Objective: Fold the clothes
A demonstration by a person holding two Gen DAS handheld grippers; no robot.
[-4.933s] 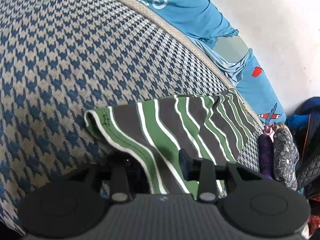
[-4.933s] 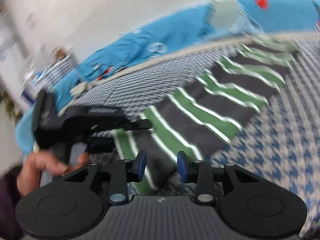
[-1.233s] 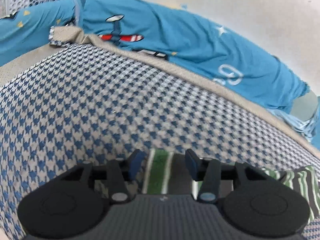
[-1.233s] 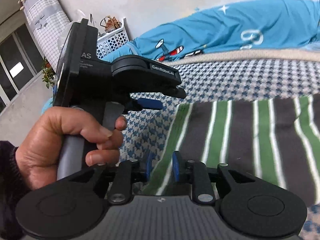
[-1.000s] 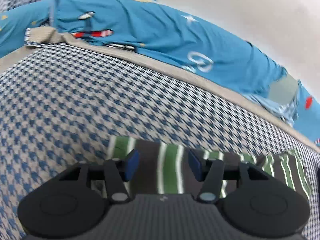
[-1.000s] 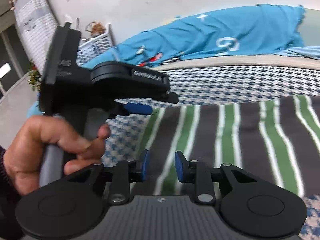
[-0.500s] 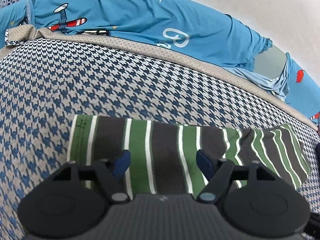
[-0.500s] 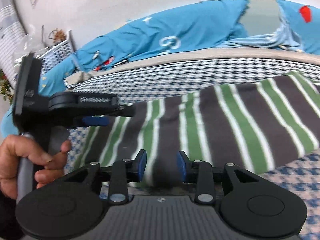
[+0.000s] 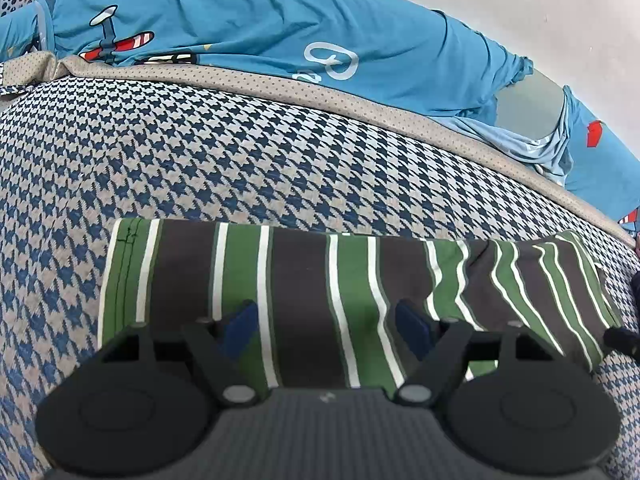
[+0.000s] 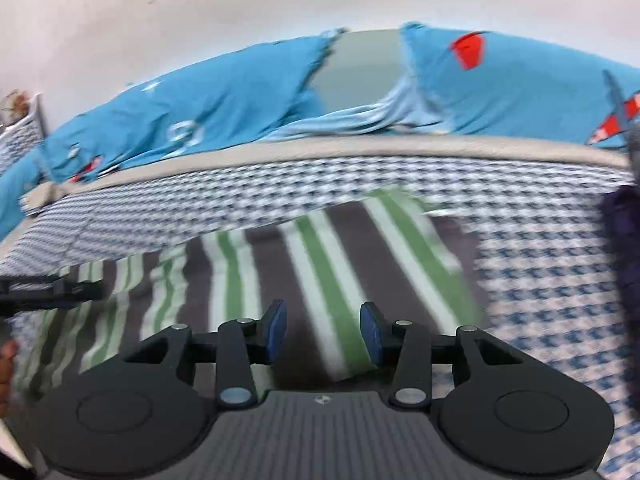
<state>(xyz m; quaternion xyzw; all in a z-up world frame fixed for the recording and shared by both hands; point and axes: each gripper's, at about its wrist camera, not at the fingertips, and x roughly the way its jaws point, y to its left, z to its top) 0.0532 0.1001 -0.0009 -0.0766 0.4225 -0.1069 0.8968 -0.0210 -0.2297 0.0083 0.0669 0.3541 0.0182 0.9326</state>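
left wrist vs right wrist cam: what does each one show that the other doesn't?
Left wrist only: the striped garment's left hem edge, sharp, and a plane print on the blue bedding.

Right wrist only: the left tool entering at the left edge, a dark purple item at the right, and motion blur.

Both: the striped garment lying flat on the houndstooth cover, blue bedding behind, white wall. Each view's own tool, left and right, is opening and pressing on nothing.
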